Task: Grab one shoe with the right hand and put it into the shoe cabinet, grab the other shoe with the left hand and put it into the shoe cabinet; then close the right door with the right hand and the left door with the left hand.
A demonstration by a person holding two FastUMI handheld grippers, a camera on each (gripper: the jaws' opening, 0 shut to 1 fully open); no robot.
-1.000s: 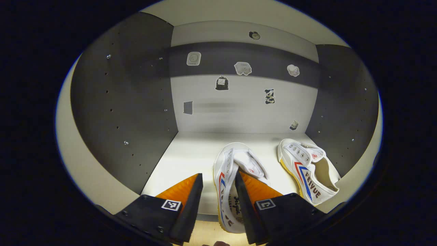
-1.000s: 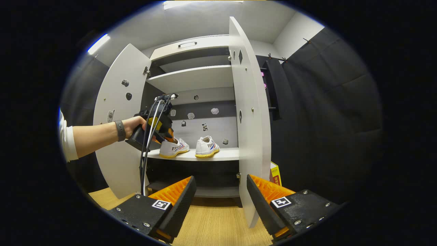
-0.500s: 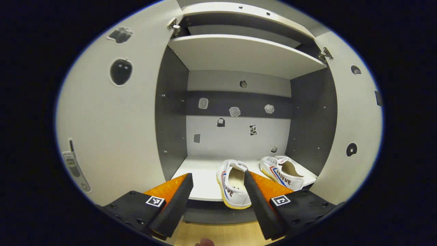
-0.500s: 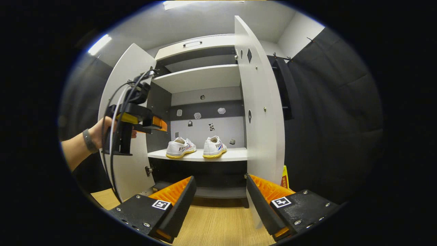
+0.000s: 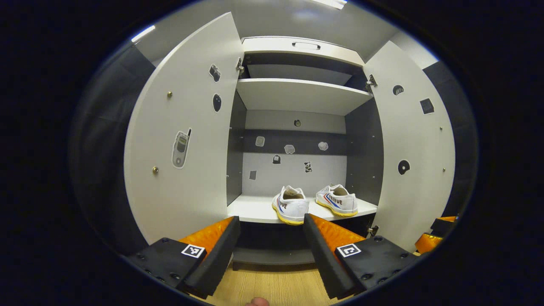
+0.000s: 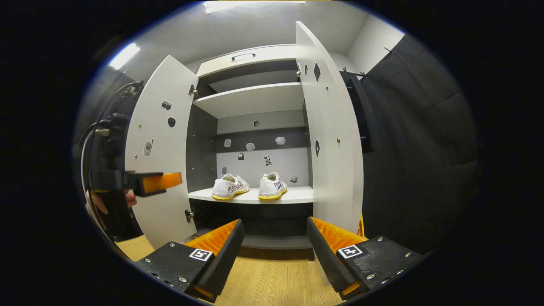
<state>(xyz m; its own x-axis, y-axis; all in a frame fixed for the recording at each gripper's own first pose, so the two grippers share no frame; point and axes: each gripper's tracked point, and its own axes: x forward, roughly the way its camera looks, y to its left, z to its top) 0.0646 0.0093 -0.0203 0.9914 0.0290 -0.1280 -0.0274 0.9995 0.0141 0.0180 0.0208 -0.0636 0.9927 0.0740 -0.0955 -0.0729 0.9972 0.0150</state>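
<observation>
Two white sneakers with yellow soles stand side by side on the middle shelf (image 5: 250,210) of the shoe cabinet: one shoe (image 5: 290,205) (image 6: 228,187) on the left, the other shoe (image 5: 337,199) (image 6: 273,186) on the right. Both doors stand wide: the left door (image 5: 191,140) (image 6: 163,148) and the right door (image 5: 410,153) (image 6: 329,140). My left gripper (image 5: 270,250) is open and empty, well back from the shelf. In the right gripper view the left gripper (image 6: 157,182) sits in front of the left door. My right gripper (image 6: 274,250) is open and empty, low before the cabinet.
An upper shelf (image 5: 297,95) spans the cabinet above the shoes. A wooden floor (image 6: 272,284) runs in front. A yellow box (image 6: 361,227) stands behind the right door's lower edge. A black cloth wall (image 6: 416,140) hangs to the right.
My left gripper has let go of its shoe on the shelf and drawn back out of the cabinet, so both doors now show. The right gripper has barely moved.
</observation>
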